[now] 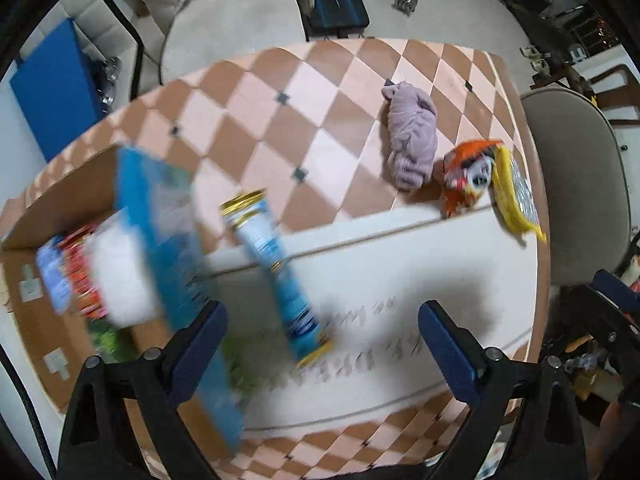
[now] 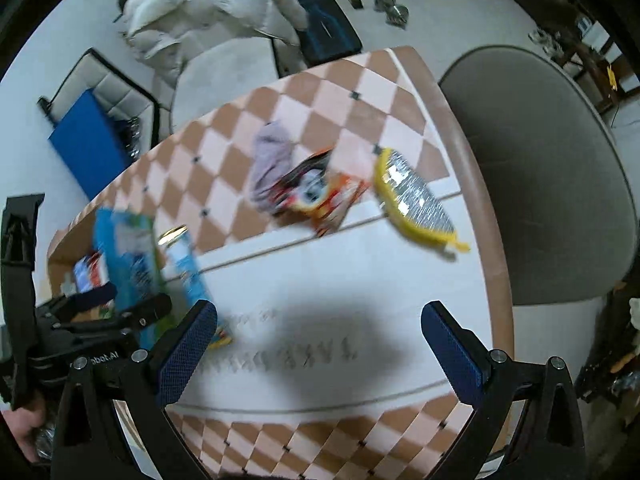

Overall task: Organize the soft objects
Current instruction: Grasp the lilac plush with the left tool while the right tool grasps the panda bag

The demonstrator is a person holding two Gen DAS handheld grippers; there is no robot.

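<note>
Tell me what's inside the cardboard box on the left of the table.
The cardboard box holds a tall blue packet, a white bundle, a red-orange packet and something green. Blur hides details, and the box bottom beneath them is covered.

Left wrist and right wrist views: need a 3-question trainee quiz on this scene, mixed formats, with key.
1. True or false: the left gripper holds the lilac cloth.
2. Which lies nearest the table's right edge? A) lilac cloth B) orange snack bag C) yellow-rimmed foil pouch
3. Fill in: the packets at the left sit in a ____ box.

Key: 1 false, both grippers' jaws are open and empty, the right gripper too; 2 C; 3 cardboard.
</note>
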